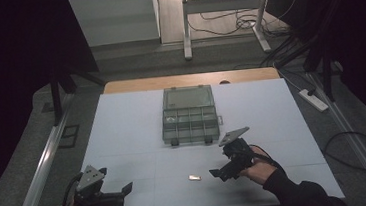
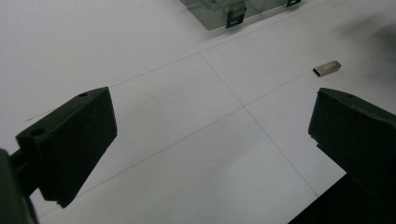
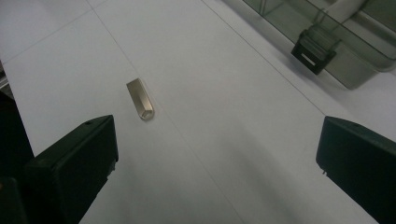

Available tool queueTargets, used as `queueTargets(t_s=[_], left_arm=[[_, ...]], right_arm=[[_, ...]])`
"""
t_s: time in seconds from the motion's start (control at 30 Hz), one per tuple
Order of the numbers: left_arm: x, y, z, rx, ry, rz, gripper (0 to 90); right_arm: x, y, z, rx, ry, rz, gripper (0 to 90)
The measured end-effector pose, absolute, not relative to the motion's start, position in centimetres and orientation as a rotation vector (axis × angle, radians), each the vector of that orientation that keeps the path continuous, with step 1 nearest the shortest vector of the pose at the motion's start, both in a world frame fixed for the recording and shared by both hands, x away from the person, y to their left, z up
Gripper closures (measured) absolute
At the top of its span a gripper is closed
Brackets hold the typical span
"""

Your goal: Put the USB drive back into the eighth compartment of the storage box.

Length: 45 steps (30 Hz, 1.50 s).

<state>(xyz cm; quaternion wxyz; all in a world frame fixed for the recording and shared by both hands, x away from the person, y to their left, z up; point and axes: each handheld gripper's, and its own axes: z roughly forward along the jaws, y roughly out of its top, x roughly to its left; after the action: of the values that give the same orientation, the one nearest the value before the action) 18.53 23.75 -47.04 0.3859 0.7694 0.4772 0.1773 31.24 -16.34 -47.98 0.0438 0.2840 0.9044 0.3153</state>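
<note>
- Jaws of both tools stood spread and empty in the high view: the left gripper (image 1: 123,191) sat at the bench's near-left corner, the right gripper (image 1: 216,173) just beside the small flat silver metal USB stick (image 1: 194,177), which lay near the near edge.
- Left gripper view: the stick (image 2: 327,68) lay well apart, so that tool could not steady it.
- Right gripper view: the stick (image 3: 140,99) lay off-centre toward one jaw; closing so would likely shove the thin piece sideways, short of the clear grey plastic compartment box (image 3: 327,32).
</note>
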Motion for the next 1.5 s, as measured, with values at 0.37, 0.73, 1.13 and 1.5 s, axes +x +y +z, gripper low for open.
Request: queueTargets(t_s=[0.37, 0.73, 1.13, 1.5], left_arm=[[18.5, 23.8, -47.0, 1.956, 1.214, 0.45, 0.9], [18.5, 23.8, -47.1, 1.957, 1.213, 0.447, 1.0], [18.5, 23.8, -47.1, 1.961, 1.207, 0.449, 1.0], [18.4, 23.8, -47.0, 1.956, 1.201, 0.452, 0.9]], right_arm=[[31.8, -14.0, -48.5, 0.882, 2.813, 0.907, 0.0], [32.0, -11.0, -49.7, 0.787, 2.886, 0.807, 0.0], [31.6, -8.4, -51.3, 0.667, 2.945, 0.695, 0.0], [30.8, -7.6, -52.1, 0.563, 2.935, 0.594, 1.8]])
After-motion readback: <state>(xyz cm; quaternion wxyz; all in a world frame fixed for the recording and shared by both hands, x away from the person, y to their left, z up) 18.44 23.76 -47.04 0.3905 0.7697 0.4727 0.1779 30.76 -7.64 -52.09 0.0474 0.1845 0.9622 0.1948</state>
